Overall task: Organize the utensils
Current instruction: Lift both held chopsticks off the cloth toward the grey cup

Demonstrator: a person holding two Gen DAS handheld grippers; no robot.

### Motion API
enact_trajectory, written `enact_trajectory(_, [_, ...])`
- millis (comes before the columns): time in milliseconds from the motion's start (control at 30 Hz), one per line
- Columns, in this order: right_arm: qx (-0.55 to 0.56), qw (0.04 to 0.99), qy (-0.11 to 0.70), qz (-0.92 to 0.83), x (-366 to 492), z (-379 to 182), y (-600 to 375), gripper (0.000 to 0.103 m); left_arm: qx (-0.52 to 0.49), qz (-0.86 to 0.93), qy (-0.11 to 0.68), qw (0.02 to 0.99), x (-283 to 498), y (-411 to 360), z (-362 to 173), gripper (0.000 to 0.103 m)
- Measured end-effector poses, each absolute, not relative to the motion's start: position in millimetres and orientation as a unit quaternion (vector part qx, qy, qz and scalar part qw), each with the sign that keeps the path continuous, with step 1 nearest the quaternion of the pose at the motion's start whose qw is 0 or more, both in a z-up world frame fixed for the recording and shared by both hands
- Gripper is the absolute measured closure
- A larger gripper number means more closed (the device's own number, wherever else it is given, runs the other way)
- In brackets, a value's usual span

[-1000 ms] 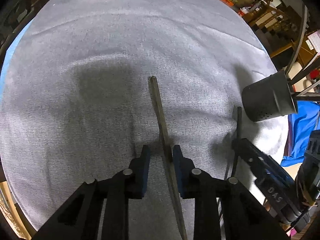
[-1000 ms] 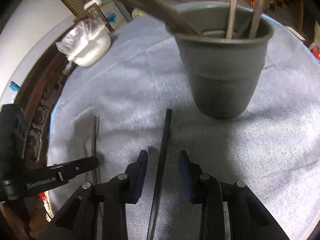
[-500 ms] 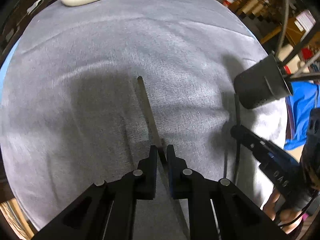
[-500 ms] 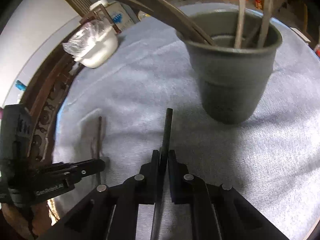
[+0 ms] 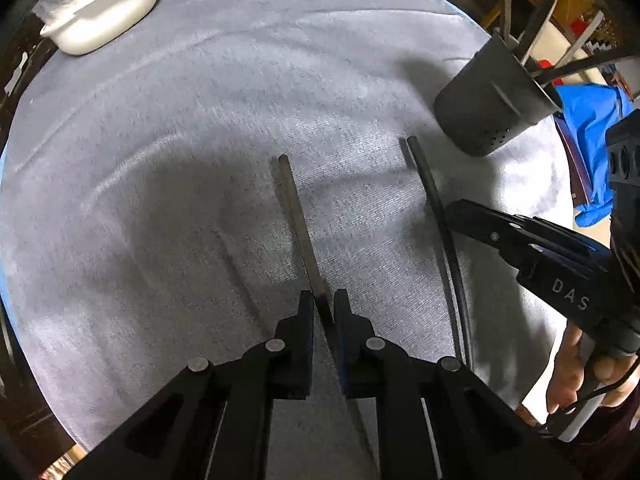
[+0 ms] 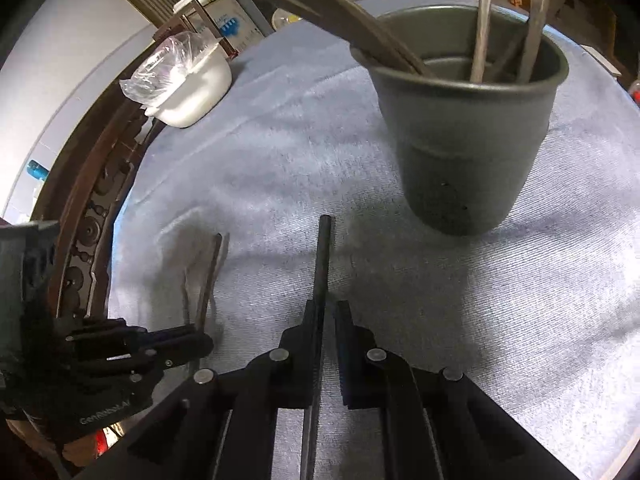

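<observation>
My left gripper (image 5: 322, 304) is shut on a flat grey metal utensil handle (image 5: 296, 216) that points away over the grey cloth. My right gripper (image 6: 325, 312) is shut on a black utensil handle (image 6: 323, 256); that handle also shows in the left wrist view (image 5: 432, 200). A dark grey utensil holder (image 6: 468, 136) stands just beyond the right gripper, holding several utensils (image 6: 480, 20). The holder shows at the right in the left wrist view (image 5: 488, 100). The left gripper shows at lower left in the right wrist view (image 6: 192, 340).
A white dish (image 5: 104, 20) covered with plastic film sits at the far left of the round, cloth-covered table (image 5: 200, 120); it also shows in the right wrist view (image 6: 188, 84). Blue fabric (image 5: 592, 140) hangs past the table's right edge. A carved wooden frame (image 6: 92, 208) borders the table.
Both grippers closed on their utensil handles, from open a second ago. Both handles now appear slightly raised off the cloth, and the holder looks nearer in the right view.
</observation>
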State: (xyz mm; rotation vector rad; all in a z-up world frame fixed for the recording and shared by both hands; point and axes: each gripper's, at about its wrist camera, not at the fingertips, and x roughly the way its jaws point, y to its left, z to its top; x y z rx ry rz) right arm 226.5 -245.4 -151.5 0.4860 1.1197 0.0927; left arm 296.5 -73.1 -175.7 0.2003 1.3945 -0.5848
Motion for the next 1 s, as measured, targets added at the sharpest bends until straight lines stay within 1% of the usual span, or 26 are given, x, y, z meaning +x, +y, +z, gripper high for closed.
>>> enact_trajectory(67, [0.24,0.817,0.522,0.049,226,-149,-249,0.092,0.078,-0.269,0.629,0.725,296,-70,-171,0.091])
enact_trajectory(200, [0.233,0.82,0.522,0.042,227,-143,-248,0.092,0.057,-0.263,0.628,0.73,305,-57,-165,0.082])
enact_trajectory(400, [0.224,0.816,0.532,0.031,232,-146,-245,0.091,0.027,-0.252,0.639,0.727,314,-61,-172,0.081])
enact_trajectory(667, [0.209,0.812,0.544,0.022,238,-152,-242,0.09,0.015,-0.236,0.648,0.724,319,-71,-179,0.081])
enact_trajectory(767, [0.261,0.797,0.543,0.044,235,-150,-249,0.09,0.01,-0.235,0.648,0.724,321,-74,-181,0.081])
enact_trajectory(867, [0.245,0.808,0.535,0.034,235,-146,-248,0.089,0.001,-0.236,0.646,0.725,323,-70,-181,0.081])
enact_trajectory(900, [0.25,0.805,0.536,0.036,235,-148,-249,0.086,-0.002,-0.237,0.646,0.726,321,-66,-180,0.081])
enact_trajectory(967, [0.253,0.799,0.544,0.038,236,-153,-247,0.076,-0.004,-0.238,0.645,0.726,321,-64,-180,0.081])
enact_trajectory(1000, [0.25,0.799,0.545,0.037,237,-154,-246,0.066,-0.003,-0.239,0.645,0.726,319,-57,-182,0.081])
